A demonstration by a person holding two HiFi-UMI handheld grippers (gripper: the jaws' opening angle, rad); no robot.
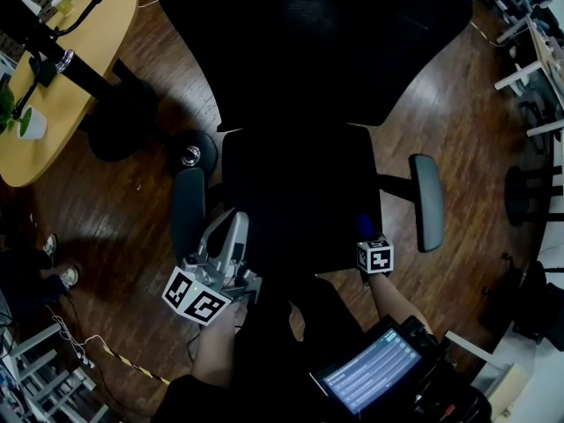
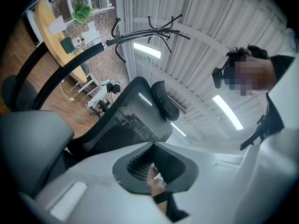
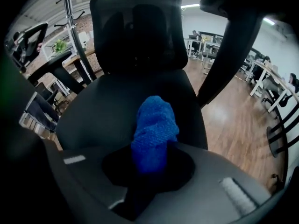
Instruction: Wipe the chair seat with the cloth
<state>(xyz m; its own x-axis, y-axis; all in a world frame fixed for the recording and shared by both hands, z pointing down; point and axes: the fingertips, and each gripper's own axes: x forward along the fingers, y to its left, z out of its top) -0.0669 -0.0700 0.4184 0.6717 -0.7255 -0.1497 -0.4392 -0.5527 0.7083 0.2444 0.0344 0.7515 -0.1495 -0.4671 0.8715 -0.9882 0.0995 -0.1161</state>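
Wiping seems about to begin. The right claw [image 3: 154, 154] is clamped on a bunched blue knitted cloth [image 3: 155, 125], which is at the front right edge of the black padded office chair seat [image 3: 117, 106]. Whether the cloth touches the seat is unclear. The next move probably calls for pressing the cloth flat and sweeping it across the seat. The left claw [image 1: 227, 236] points upward beside the grey armrest [image 1: 187, 210], and I cannot tell its gap. The cloth looks thick and nubbly, rolled into a wad.
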